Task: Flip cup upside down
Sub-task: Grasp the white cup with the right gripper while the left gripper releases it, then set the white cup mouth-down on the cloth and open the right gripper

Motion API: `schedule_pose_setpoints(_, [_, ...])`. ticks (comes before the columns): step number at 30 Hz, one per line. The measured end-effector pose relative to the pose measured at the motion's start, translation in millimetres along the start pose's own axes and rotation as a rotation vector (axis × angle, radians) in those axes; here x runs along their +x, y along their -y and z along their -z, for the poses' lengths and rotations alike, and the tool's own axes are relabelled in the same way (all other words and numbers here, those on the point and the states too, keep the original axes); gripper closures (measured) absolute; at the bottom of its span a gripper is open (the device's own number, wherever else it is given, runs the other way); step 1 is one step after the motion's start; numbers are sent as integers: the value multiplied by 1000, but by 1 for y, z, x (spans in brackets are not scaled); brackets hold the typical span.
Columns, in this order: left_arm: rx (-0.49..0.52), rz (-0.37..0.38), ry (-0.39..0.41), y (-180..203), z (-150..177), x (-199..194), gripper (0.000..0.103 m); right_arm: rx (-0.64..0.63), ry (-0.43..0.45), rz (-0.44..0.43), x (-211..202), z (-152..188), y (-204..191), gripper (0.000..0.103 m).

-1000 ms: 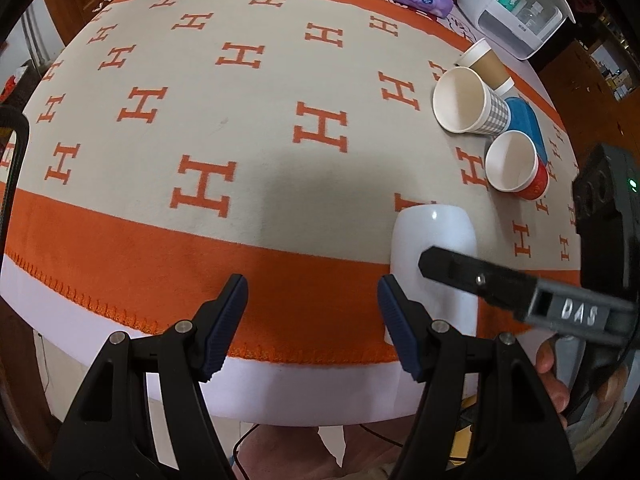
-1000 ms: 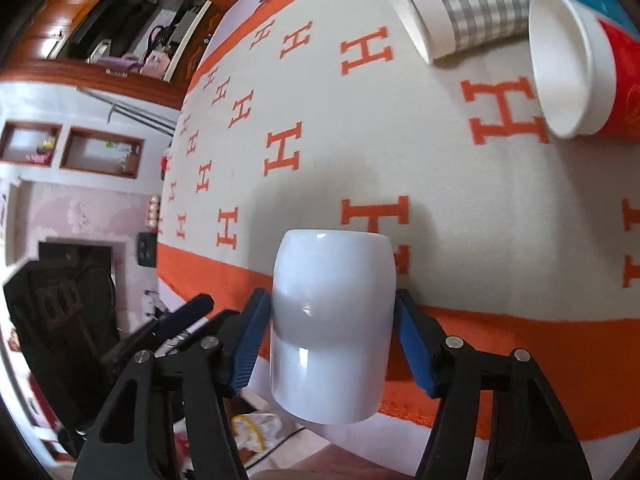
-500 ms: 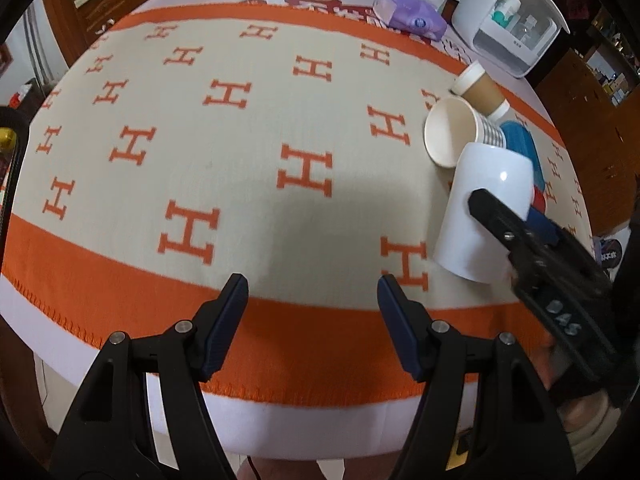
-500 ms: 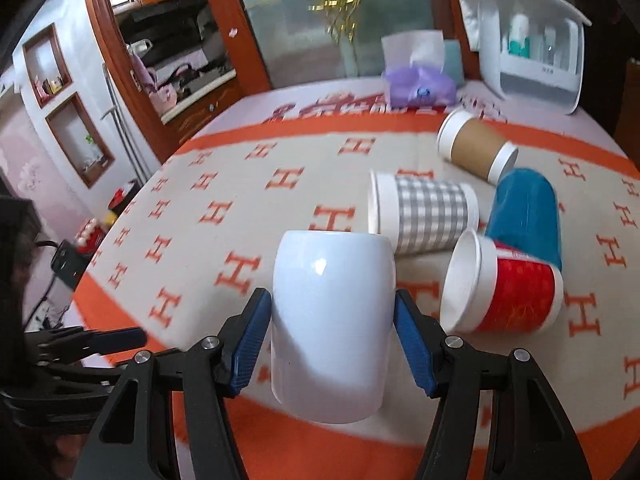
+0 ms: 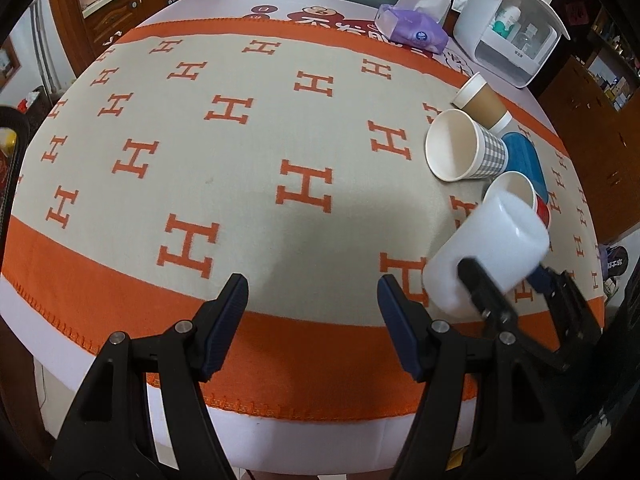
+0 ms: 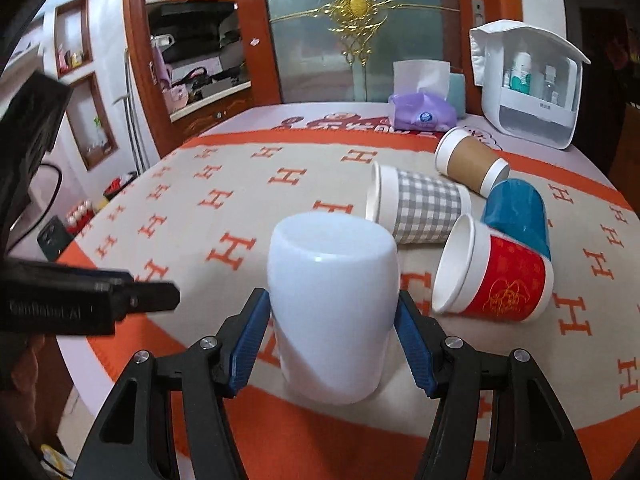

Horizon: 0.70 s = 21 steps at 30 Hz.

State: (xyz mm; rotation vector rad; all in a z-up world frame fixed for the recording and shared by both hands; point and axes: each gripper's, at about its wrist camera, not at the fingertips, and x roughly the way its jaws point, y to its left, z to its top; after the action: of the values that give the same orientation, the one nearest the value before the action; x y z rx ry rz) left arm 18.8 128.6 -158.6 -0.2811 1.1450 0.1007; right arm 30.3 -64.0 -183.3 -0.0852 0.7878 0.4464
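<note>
My right gripper [image 6: 330, 328] is shut on a plain white cup [image 6: 332, 312], blue pads on both sides. The cup's closed base faces up and away, its lower end near the orange border of the cloth. In the left wrist view the white cup [image 5: 486, 256] is tilted at the right, held just above the cloth by the right gripper [image 5: 504, 276]. My left gripper [image 5: 312, 300] is open and empty over the front orange border, left of the cup.
Several cups lie on their sides to the right: a grey checked cup [image 6: 420, 206], a red cup [image 6: 492, 276], a blue cup [image 6: 516, 216] and a brown cup [image 6: 470, 160]. A purple tissue pack [image 6: 422, 114] and a white box [image 6: 528, 84] stand at the back. The table edge [image 5: 320, 432] is near.
The right gripper has swung the white cup from near the front edge up and over the cloth, then lowered it toward the orange border. The left gripper stayed open, nearly still.
</note>
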Motion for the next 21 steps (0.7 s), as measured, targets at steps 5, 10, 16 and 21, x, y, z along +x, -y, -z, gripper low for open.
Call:
schedule_pose_setpoints(5, [9, -10, 5, 2, 2, -1, 38, -13, -28, 14, 3, 12, -7, 39])
schedule_pose_setpoints(10, [11, -25, -3, 1, 5, 0, 38, 7, -30, 5, -1, 18, -8, 21])
schedule_pose_setpoints(16, [13, -35, -15, 0, 9, 2, 38, 30, -50, -12, -11, 17, -6, 21])
schedule_pose_setpoints(21, [23, -31, -15, 5, 6, -5, 38, 78, -85, -26, -30, 15, -1, 21])
